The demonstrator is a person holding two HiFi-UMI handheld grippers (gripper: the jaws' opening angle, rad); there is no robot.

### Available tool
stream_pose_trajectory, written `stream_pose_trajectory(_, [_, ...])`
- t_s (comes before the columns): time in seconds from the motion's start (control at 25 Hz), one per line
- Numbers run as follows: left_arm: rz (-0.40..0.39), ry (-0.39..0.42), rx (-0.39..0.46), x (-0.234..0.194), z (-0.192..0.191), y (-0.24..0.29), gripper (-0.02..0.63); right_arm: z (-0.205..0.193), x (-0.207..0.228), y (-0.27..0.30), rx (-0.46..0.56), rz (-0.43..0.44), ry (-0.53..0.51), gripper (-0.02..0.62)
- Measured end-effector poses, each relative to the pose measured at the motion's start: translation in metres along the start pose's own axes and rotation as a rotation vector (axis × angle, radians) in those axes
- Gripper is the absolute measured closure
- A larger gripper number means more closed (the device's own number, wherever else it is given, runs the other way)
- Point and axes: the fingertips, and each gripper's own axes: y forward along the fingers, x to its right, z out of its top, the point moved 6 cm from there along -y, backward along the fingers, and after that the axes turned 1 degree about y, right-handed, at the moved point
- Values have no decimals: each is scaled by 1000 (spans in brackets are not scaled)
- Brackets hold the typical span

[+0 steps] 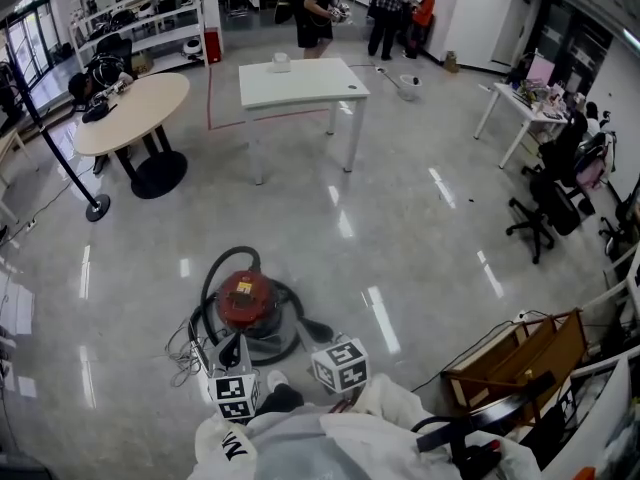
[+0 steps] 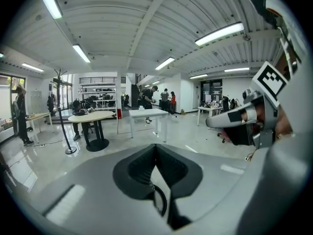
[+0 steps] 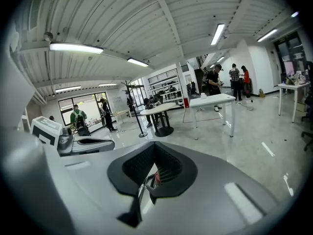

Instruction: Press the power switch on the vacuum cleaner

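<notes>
Vacuum cleaner (image 1: 247, 303) stood on the glossy grey floor (image 1: 400, 218), just ahead of the person. It was a squat round drum with a shiny red domed lid over a greyish body. Its black hose (image 1: 207, 286) curled round the drum in a loose ring, and a thin pale cord (image 1: 183, 356) lay tangled at the near left. The drum had no real long axis and its lid faced straight up, so a press would most likely have to come down from above.

The left hand-held gripper (image 2: 156, 150) was the nearer one. In the head view its marker cube (image 1: 233, 395) sat right by the drum's near edge, with the nose reaching toward the lid. The right hand-held gripper (image 3: 153, 148) hung beside it, off the drum's near right. Both had their dark, ribbed jaws closed together on nothing — and both looked level across the room, not down at the lid. The switch itself was too small to pick out.
</notes>
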Motion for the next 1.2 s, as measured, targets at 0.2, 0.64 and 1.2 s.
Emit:
stream_pose_trajectory(0.2, [-18, -5, 3, -11, 6, 17, 606, 11, 4, 14, -5, -15, -5, 595])
stream_pose_trajectory(0.64, [-29, -35, 9, -54, 13, 49, 606, 29, -2, 61, -37, -30, -21, 595])
stream_pose_trajectory(1.2, [-59, -43, 34, -95, 28, 79, 606, 57, -14, 103, -33, -46, -48, 595])
